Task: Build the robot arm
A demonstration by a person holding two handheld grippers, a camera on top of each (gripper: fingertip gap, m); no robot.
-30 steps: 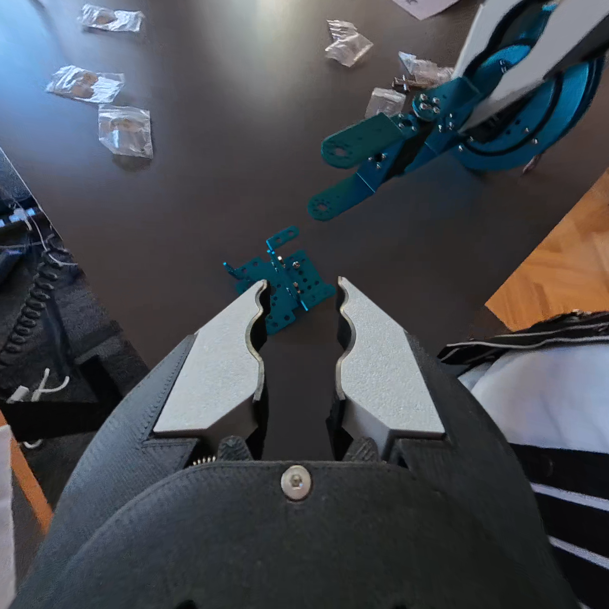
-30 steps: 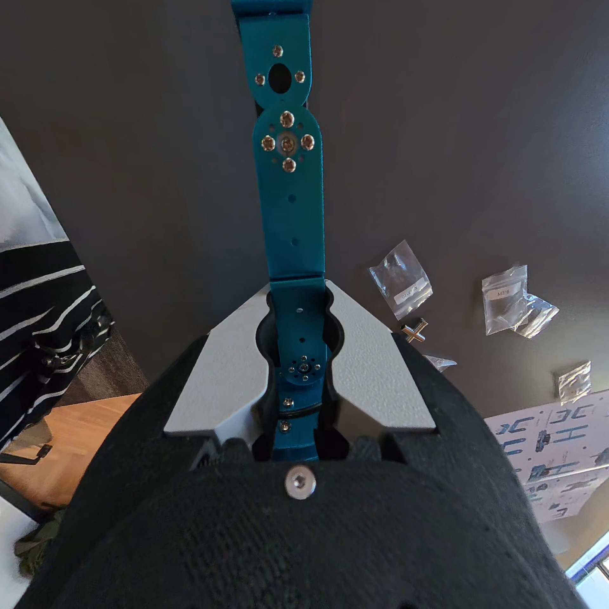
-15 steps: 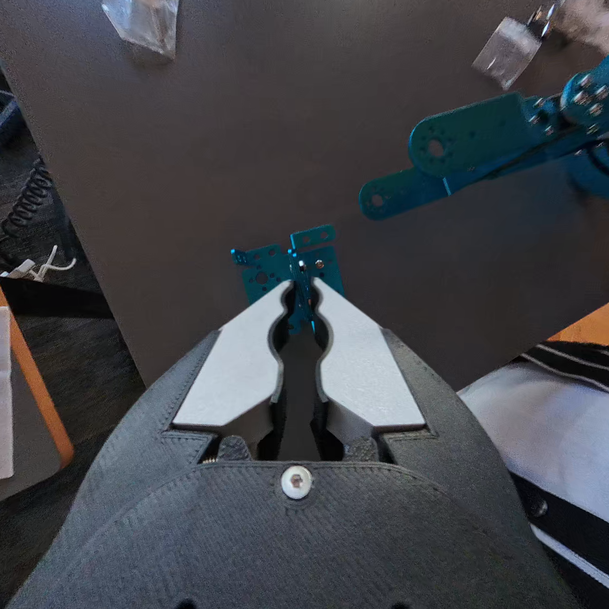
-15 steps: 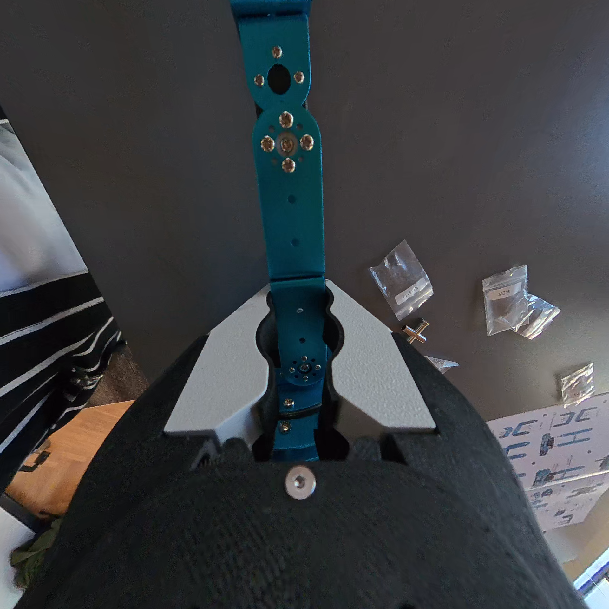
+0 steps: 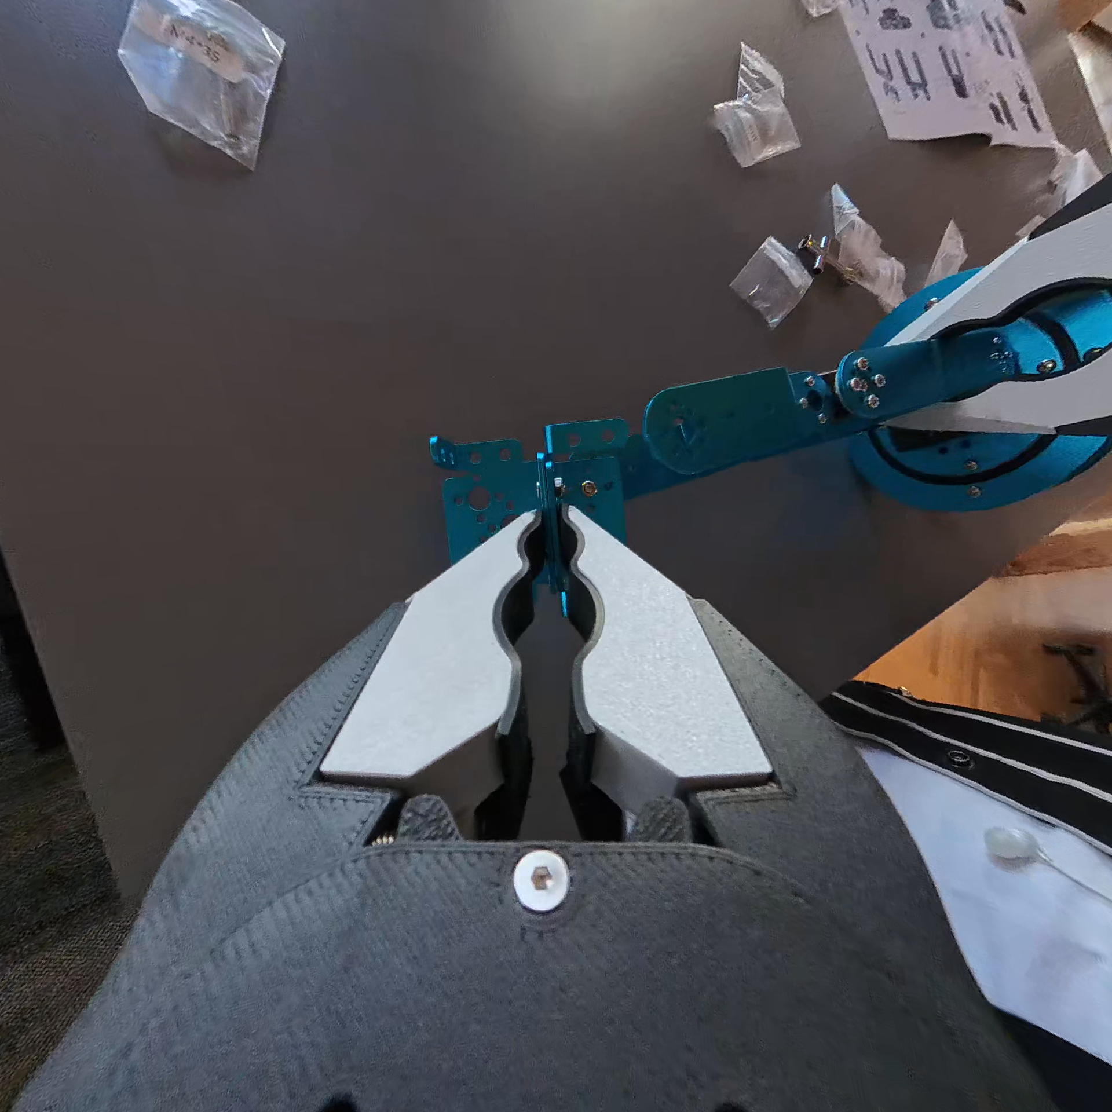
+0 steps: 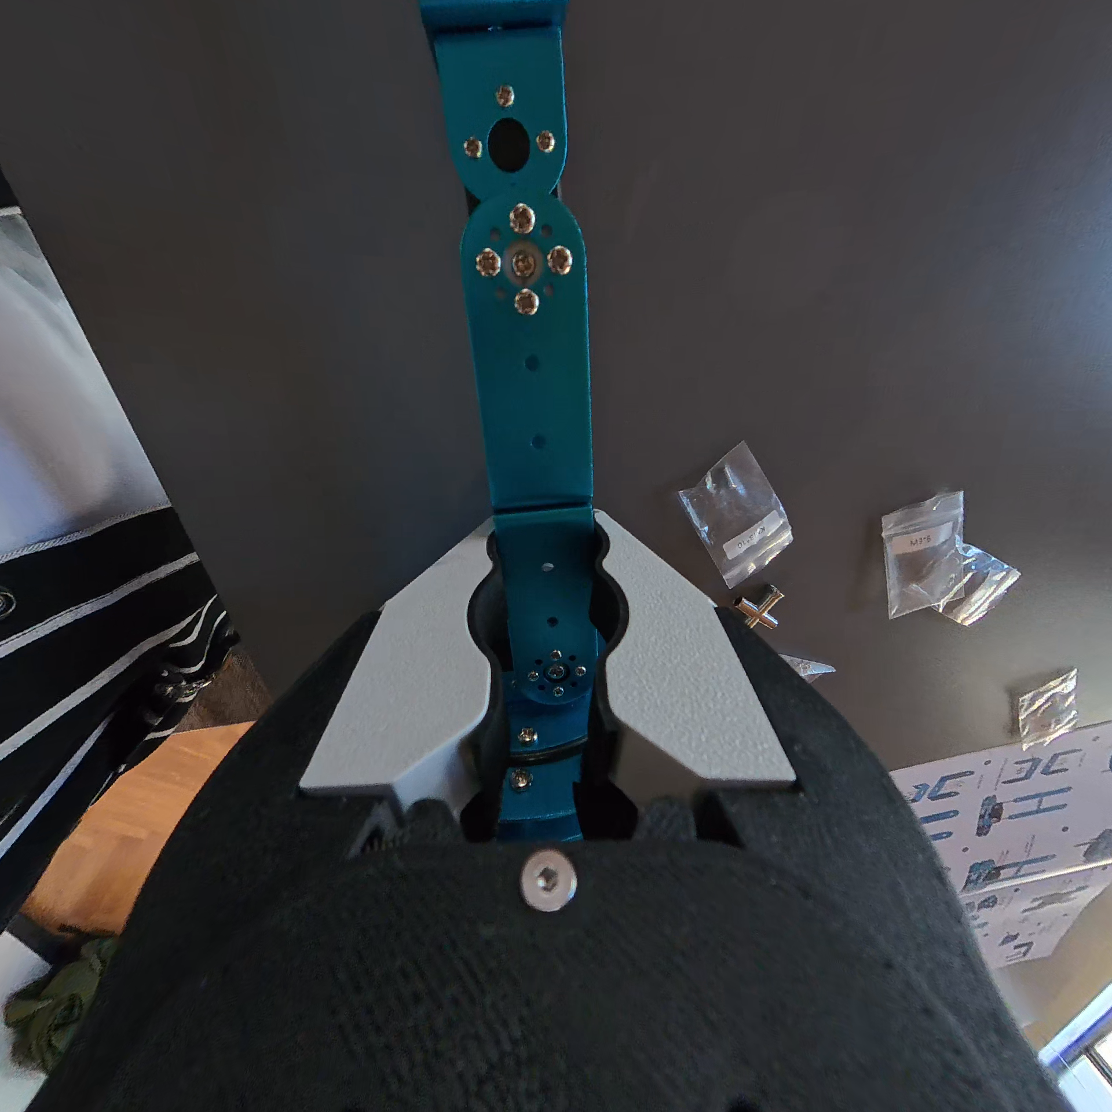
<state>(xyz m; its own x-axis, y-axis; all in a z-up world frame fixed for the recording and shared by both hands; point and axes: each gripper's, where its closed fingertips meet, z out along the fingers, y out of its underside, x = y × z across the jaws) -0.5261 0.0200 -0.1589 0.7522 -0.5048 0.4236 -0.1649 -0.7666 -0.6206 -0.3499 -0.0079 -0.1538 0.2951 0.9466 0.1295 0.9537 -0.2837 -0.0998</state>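
My left gripper (image 5: 550, 517) is shut on a small blue metal bracket assembly (image 5: 481, 499) with many holes and holds it above the dark table (image 5: 361, 301). My right gripper (image 6: 544, 535) is shut on a blue metal arm of jointed plates (image 6: 532, 361) that sticks forward from its jaws. In the left wrist view the blue arm (image 5: 722, 421) reaches in from the right, its tip right next to the bracket. The arm's round blue base (image 5: 987, 475) and the right gripper's white fingers (image 5: 993, 289) show at the right edge there.
Several clear plastic bags of small hardware lie on the table (image 5: 201, 78) (image 5: 755, 114) (image 6: 734, 517) (image 6: 926, 553). A small metal cross piece (image 6: 759, 605) lies among them. A printed sheet (image 6: 1011, 842) lies at the table edge. A person's striped garment (image 5: 963, 782) is at the right; wooden floor (image 6: 138, 806) below. Tip to tip, the grippers are about 20 centimetres apart.
My left gripper closed on the bracket assembly and lifted it from the table. The bracket and the blue arm's tip have come together. My right gripper stayed shut on the arm.
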